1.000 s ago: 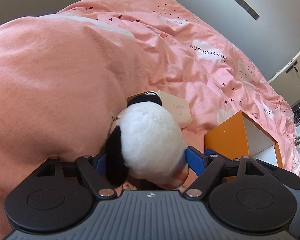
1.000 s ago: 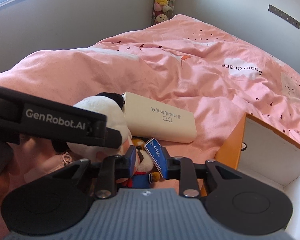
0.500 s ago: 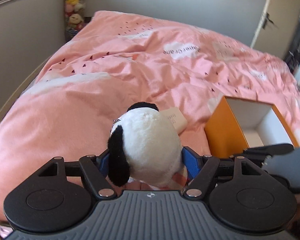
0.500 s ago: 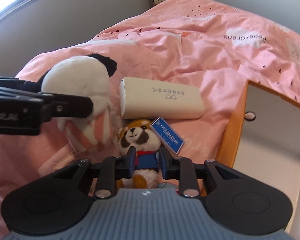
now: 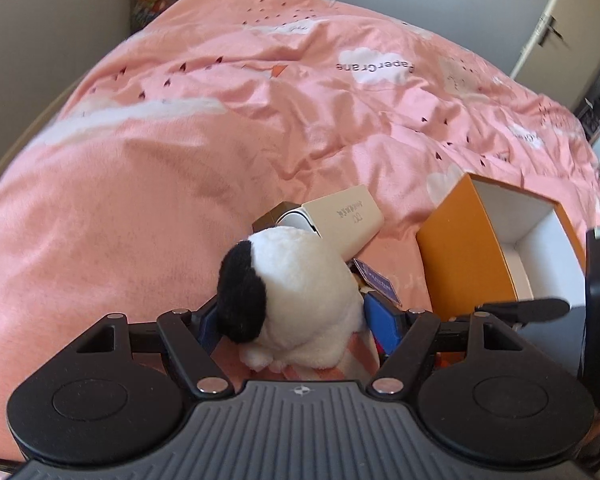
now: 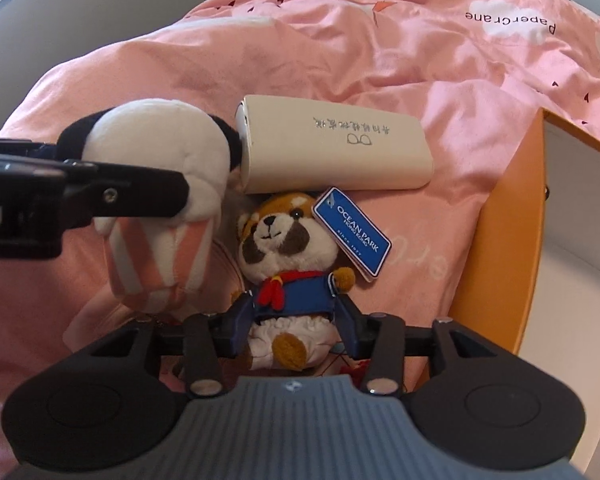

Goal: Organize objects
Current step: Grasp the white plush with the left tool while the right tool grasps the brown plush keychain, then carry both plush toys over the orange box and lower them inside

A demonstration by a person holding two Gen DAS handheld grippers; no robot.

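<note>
Beside the orange box (image 6: pixel 500 240) on a pink duvet (image 5: pixel 180 200), two soft toys wait to be tidied away. The left gripper (image 5: pixel 296 320), clenched on a black-and-white plush (image 5: pixel 296 288), has lifted it off the bedding, left of the box. The right gripper (image 6: pixel 296 316), narrower a second ago, is opening its jaws around the red panda toy (image 6: pixel 288 256), which lies between them just left of the box, below a cream case (image 6: pixel 332 156). Judging by this, the plush looks bound for the box first; the red panda toy is not yet gripped.
</note>
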